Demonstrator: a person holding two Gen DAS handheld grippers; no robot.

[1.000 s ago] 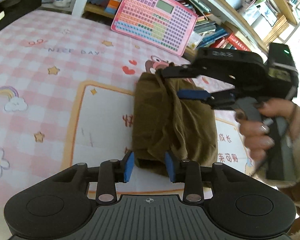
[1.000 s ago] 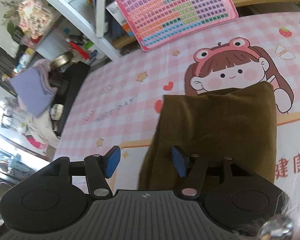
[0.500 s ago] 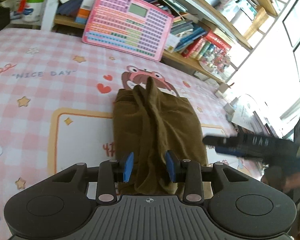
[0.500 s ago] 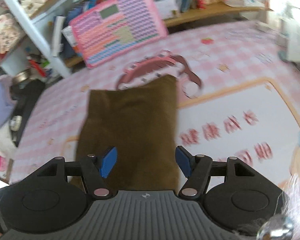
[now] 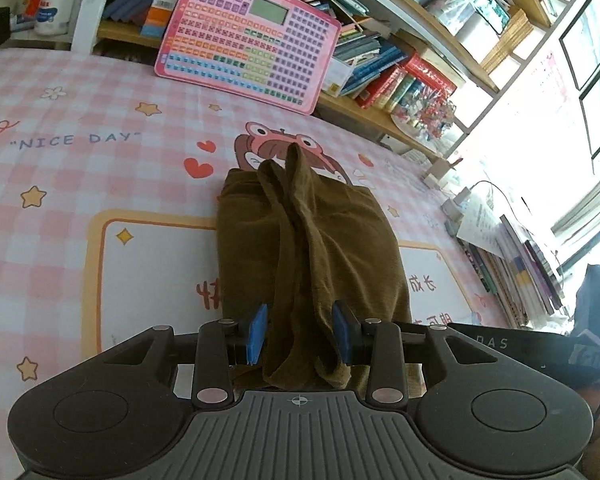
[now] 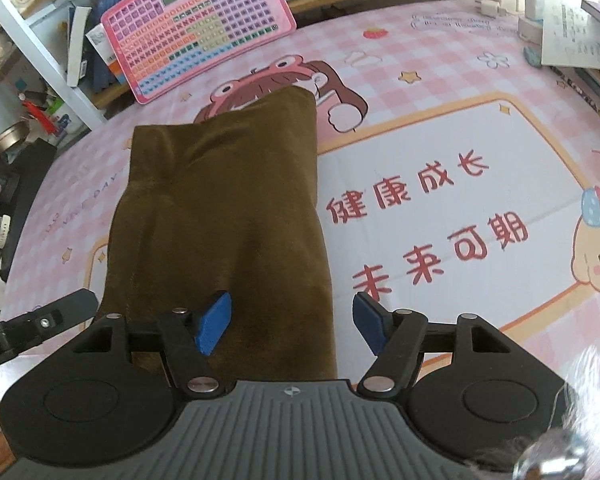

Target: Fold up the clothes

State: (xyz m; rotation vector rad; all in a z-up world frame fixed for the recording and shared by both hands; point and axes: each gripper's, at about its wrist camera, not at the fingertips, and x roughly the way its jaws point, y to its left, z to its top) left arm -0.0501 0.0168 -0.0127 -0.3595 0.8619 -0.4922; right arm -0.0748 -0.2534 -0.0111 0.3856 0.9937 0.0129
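Right gripper (image 6: pixel 292 322) moved to near end, jaws just opening, empty | left gripper (image 5: pixel 299 332) clamps bunched fold | brown garment (image 6: pixel 220 216) long axis points toward pink keyboard toy (image 5: pixel 248 36)

Garment (image 6: pixel 220 216) on mat (image 6: pixel 440 152) — toy keyboard (image 6: pixel 196 28) behind, seemingly propped.

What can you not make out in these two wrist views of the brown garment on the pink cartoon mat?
- Near edge of the olive-brown folded garment: right wrist view, hidden behind the right gripper body.
- Whether the left gripper pads pinch the bunched fold: left wrist view, cloth covers the contact.
- Book titles on the wooden shelf: too small.
- Pink check cartoon mat lower right corner: blurred by a glare.
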